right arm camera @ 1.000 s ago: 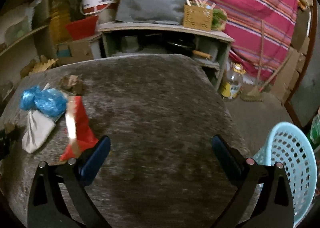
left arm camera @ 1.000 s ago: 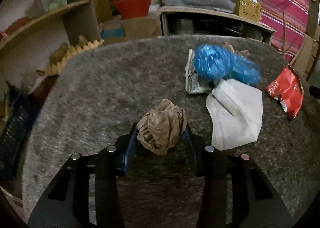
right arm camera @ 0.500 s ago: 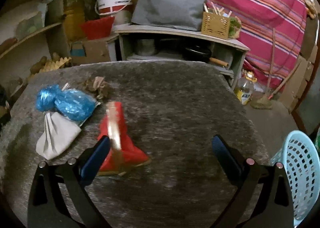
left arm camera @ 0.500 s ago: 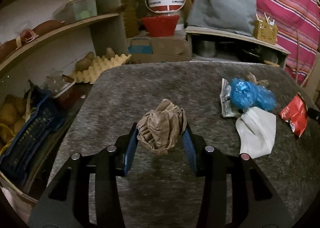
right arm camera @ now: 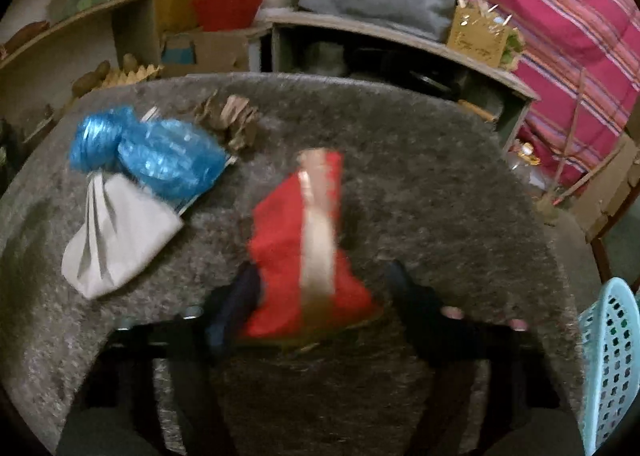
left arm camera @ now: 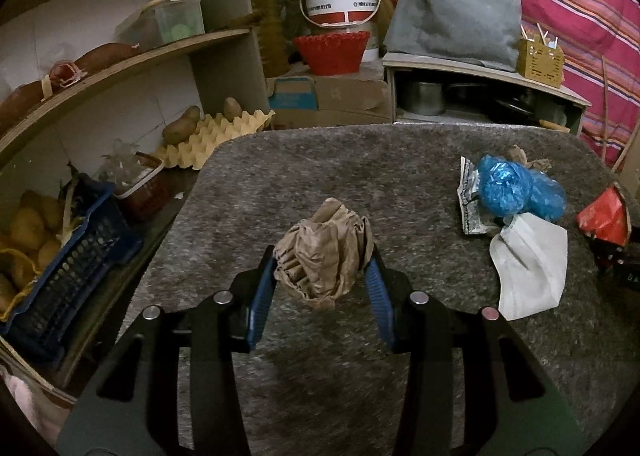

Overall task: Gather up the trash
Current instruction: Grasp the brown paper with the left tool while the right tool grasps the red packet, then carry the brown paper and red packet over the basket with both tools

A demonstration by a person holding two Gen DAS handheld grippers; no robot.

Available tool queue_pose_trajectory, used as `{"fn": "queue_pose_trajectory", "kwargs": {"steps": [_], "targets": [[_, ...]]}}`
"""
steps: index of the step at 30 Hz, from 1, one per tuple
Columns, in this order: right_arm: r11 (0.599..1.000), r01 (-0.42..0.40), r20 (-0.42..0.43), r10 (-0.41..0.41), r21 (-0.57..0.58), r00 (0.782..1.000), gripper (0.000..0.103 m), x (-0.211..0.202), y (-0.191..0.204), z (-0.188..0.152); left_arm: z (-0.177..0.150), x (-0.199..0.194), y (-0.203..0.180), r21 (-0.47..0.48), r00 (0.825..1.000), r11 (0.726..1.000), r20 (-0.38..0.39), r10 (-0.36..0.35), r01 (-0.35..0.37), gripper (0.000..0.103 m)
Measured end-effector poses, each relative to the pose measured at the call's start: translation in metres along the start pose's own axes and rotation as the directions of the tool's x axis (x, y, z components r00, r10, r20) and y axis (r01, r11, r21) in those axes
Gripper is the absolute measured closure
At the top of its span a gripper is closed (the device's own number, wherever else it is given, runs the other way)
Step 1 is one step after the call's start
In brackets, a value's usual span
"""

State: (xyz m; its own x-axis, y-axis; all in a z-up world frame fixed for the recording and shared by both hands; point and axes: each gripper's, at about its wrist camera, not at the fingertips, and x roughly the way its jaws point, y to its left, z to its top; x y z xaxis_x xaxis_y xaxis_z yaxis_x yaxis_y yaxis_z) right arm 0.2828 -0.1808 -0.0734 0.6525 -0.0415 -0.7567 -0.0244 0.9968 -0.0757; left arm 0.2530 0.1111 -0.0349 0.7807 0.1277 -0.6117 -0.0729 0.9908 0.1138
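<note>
A crumpled brown paper ball (left arm camera: 320,240) is clamped between the blue pads of my left gripper (left arm camera: 320,268), held above the grey felt table (left arm camera: 320,167). In the right wrist view my right gripper (right arm camera: 322,276) straddles a red snack wrapper (right arm camera: 288,256) lying on the felt. Its jaws are closing; the left pad is at the wrapper's edge and the right pad still stands clear of it. The picture is blurred. The same wrapper (left arm camera: 604,215) shows at the table's right edge in the left wrist view.
A blue plastic bag (right arm camera: 160,151), a white pouch (right arm camera: 116,240) and brown paper scraps (right arm camera: 232,115) lie left of the wrapper. A light-blue basket (right arm camera: 608,356) stands off the table's right side. Shelves, a blue crate (left arm camera: 68,280) and an egg tray (left arm camera: 212,131) crowd the left.
My right gripper swept left until the red wrapper lay between its fingers, and its jaws narrowed. My left gripper drew back and up with the paper ball still in it.
</note>
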Motion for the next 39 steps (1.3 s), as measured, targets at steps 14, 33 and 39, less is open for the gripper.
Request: {"fn": "queue_pose_trajectory", "kwargs": {"steps": [14, 33, 39], "targets": [[0.994, -0.04, 0.096, 0.03, 0.1, 0.995, 0.06, -0.048, -0.059, -0.007, 0.007, -0.018, -0.035, 0.029, 0.999, 1.0, 0.033, -0.014, 0.013, 0.061], [0.971, -0.002, 0.155, -0.036, 0.241, 0.987, 0.06, -0.105, -0.169, -0.035, 0.017, -0.068, -0.16, 0.124, 0.979, 0.977, 0.081, -0.185, 0.174, 0.061], [0.948, 0.035, 0.147, -0.085, 0.315, 0.985, 0.06, -0.123, -0.225, -0.058, 0.021, -0.093, -0.218, 0.191, 0.96, 0.951, 0.09, -0.265, 0.245, 0.061]]}}
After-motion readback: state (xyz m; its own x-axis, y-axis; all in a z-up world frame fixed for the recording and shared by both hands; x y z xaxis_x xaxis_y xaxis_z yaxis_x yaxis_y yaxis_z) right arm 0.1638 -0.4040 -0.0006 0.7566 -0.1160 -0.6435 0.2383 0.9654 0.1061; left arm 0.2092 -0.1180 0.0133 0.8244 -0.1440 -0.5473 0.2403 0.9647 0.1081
